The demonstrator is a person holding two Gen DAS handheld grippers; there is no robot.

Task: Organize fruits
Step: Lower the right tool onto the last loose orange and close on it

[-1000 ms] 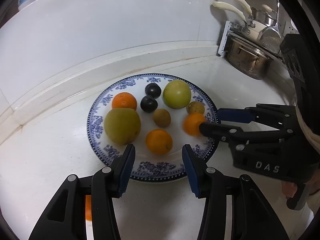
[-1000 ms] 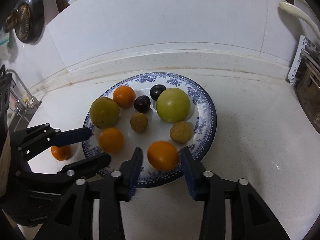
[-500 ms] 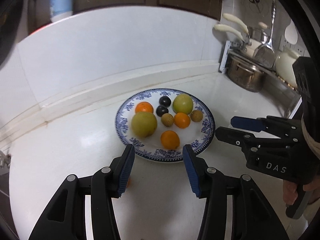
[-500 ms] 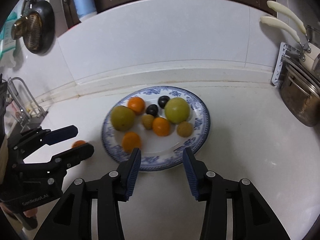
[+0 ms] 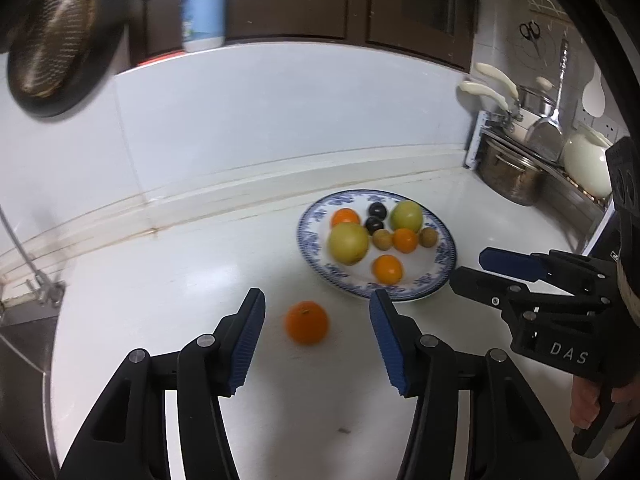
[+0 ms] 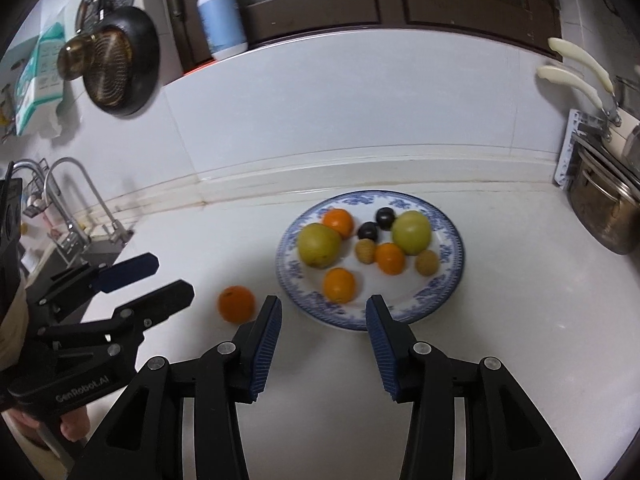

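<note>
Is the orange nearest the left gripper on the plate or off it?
Off. The orange lies on the white counter, apart from the plate rim, ahead of the open left gripper.

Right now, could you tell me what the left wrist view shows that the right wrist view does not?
Only the left wrist view shows the scissors and white kettle at the far right. Only the right wrist view shows the faucets by the sink. Both share the blue-patterned plate of fruit, the loose orange on the counter, the blue bottle, and both grippers open.
</note>
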